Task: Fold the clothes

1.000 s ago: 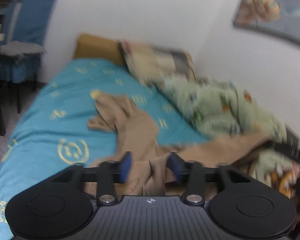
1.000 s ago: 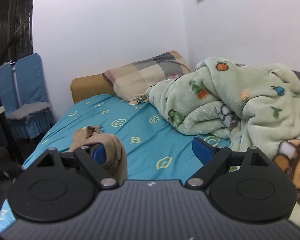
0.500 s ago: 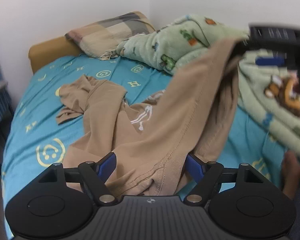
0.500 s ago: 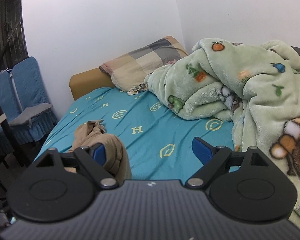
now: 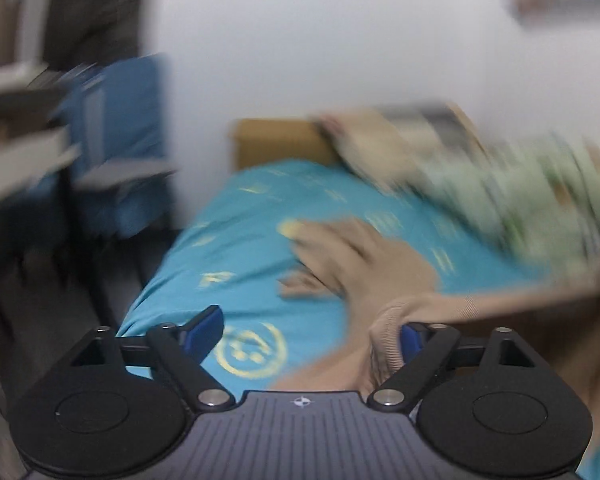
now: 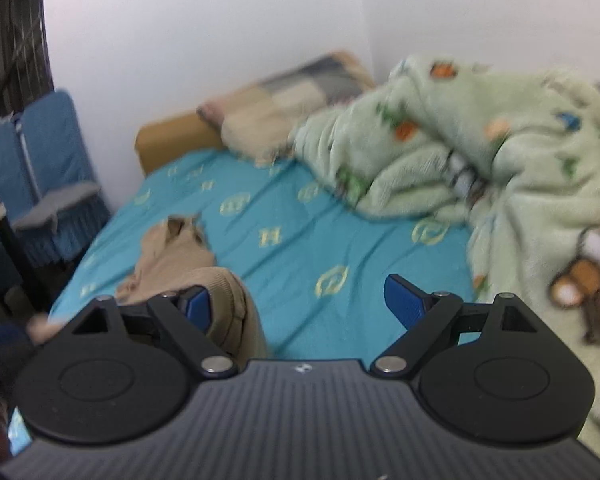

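A: Big picture first. Bed w/ teal sheet, green blanket heaped on the far right side, pillow at the head. Blue chair off the left edge.

B: And the garment?

A: Tan garment lies spread on the sheet, left-centre of the bed, one end bunched toward the pillow. Half a sec ago a long swath of it hung lifted across the left wrist view; now that view has swung left and blurs, and most of the cloth lies low on the sheet.

B: Left tool?

A: Left tool: jaws opening, spread wide vs. a sec ago when they pinched cloth. A ribbed hem drapes over the right-hand finger, but nothing is clamped btwn the pads. Reads as a release.

B: Right tool?

A: Right tool: jaws wide apart, same as a sec ago. Tan cloth touches its left finger, hooked not gripped; bare sheet btwn the pads.

B: So for the fold?

A: My guess: garment just laid out, no fold made yet. Neither tool holds it, so a fresh grab at an edge comes next.
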`<state>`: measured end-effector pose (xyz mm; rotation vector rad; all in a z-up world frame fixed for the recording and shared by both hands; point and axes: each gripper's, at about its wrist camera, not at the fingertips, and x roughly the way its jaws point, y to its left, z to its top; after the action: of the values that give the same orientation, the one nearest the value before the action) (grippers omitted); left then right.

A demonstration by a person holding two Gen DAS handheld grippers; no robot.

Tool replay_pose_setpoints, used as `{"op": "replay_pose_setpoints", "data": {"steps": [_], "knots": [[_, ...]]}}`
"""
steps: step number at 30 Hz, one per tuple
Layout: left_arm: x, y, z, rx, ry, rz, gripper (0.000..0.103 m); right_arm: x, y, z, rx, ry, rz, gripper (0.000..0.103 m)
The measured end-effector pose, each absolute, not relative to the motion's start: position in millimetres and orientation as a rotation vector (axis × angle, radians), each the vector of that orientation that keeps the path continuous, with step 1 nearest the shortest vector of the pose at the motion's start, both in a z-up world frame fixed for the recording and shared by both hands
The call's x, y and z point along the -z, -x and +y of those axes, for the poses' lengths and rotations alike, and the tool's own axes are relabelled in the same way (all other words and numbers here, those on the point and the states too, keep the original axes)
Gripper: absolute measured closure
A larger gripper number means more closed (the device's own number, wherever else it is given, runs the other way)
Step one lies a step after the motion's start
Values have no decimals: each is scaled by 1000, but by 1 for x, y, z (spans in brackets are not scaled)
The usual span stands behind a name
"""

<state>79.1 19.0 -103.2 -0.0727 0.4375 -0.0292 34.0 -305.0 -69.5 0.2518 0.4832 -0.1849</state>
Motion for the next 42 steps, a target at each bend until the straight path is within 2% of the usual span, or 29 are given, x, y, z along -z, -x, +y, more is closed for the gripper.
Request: {"op": "replay_pose_setpoints", "data": {"steps": [6,9,13,16,20,28,33,38,42], "knots": [[87,-67,54,-115,226,428,15,112,-67,-275,110,-141,751,15],[76,-46,54,-113,211,400,15,114,-60,-271,149,-95,735,15],[49,-13,51,-96,198,305,15,82,-28,-284,226,-169,556,15],[12,1,49,-84,243,242,15,47,-17,-294,234,-186,454,15],[-67,9,48,-80,307,150,15,-28,-7,-299,212,-174,325,15],[-263,51,52,-32,261,-130,15,-234,34,-306,117,-156,19,15],[-363,87,42,-14,161,-285,12,-340,65,-313,82,-133,-130,15],[-421,98,28,11,80,-346,7,-405,72,-317,95,-37,-192,15],[-414,76,13,53,13,-326,6,-401,61,-326,94,-22,-174,14]]}}
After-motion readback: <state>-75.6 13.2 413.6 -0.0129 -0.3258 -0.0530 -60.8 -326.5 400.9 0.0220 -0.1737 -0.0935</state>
